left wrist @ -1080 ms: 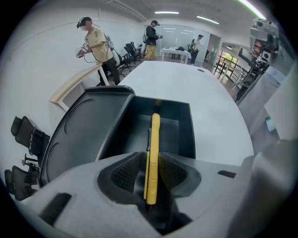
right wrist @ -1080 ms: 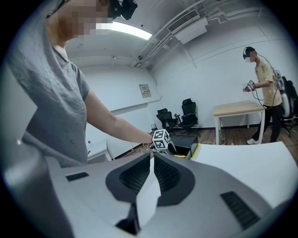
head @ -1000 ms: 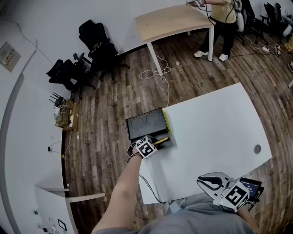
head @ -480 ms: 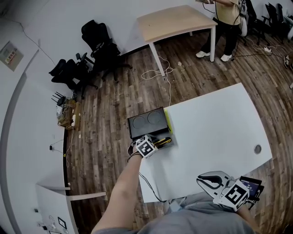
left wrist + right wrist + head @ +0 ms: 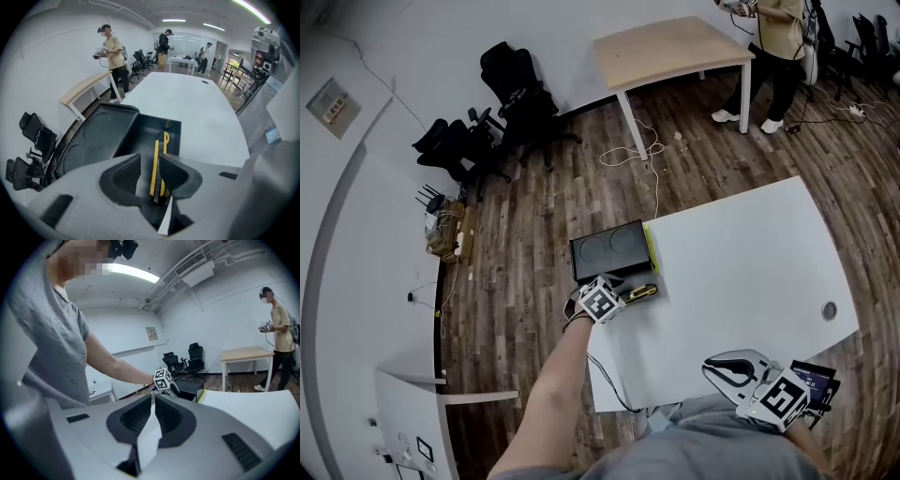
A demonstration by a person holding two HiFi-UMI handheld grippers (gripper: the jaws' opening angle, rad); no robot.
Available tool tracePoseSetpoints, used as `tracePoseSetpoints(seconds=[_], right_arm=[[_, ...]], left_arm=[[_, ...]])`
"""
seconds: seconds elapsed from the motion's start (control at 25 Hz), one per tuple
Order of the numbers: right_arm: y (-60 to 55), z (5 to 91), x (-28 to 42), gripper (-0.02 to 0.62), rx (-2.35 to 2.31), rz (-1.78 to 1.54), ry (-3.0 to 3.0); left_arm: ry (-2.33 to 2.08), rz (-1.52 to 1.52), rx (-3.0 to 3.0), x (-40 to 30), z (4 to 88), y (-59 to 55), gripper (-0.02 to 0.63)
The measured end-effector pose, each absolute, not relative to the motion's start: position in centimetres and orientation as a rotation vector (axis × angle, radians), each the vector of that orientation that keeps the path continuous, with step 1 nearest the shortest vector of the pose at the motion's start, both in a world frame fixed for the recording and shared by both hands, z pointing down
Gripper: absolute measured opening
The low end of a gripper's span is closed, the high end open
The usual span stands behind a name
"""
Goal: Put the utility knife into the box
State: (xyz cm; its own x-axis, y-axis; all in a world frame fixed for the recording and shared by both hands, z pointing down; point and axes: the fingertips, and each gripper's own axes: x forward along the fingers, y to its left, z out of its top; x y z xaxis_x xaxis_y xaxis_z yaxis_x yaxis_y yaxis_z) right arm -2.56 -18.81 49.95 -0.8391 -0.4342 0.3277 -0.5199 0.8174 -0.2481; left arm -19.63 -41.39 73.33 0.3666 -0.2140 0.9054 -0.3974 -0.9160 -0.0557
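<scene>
Knife (image 5: 158,165) lies in the box (image 5: 144,135); left tool (image 5: 150,160) jaws apart around it; apparently only withdrawal remains; right tool (image 5: 153,400) closed, empty.

My white table (image 5: 741,262) stands on a dark wood floor (image 5: 525,234). Beyond it a person (image 5: 778,47) stands beside a wooden table (image 5: 670,47), black office chairs (image 5: 511,89) near the wall.

A dark wood-plank floor (image 5: 525,234) runs to plain white walls (image 5: 384,47), with black office chairs (image 5: 511,98) clustered at the far left. A pale wooden table (image 5: 675,45) stands far off, a person (image 5: 776,47) at its right end and a white cable (image 5: 630,153) on the floor nearby. A large white table (image 5: 750,262) fills the near right, under ceiling strip lights (image 5: 174,20).
</scene>
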Motion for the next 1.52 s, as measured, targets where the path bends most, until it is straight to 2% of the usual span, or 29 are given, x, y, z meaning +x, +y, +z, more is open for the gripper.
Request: tracePoseSetpoints(seconds=[0.32, 0.4, 0.64, 1.52], right_arm=[[-19.1, 49.0, -2.3, 0.037, 0.78, 0.418, -2.762], [-18.9, 48.9, -2.3, 0.037, 0.77, 0.399, -2.772], [-17.6, 48.9, -2.6, 0.037, 0.728, 0.389, -2.784], [-14.7, 47.8, -2.9, 0.037, 0.661, 0.31, -2.807]], left_arm=[[-0.647, 1.499, 2.48, -19.8, 71.0, -41.1, 0.109], [-0.67, 1.487, 2.481, -20.0, 70.9, -41.0, 0.071], [-0.704, 1.445, 2.506, -19.7, 69.6, -40.0, 0.028], [-0.838, 0.97, 2.618, -15.9, 63.9, -34.5, 0.02]])
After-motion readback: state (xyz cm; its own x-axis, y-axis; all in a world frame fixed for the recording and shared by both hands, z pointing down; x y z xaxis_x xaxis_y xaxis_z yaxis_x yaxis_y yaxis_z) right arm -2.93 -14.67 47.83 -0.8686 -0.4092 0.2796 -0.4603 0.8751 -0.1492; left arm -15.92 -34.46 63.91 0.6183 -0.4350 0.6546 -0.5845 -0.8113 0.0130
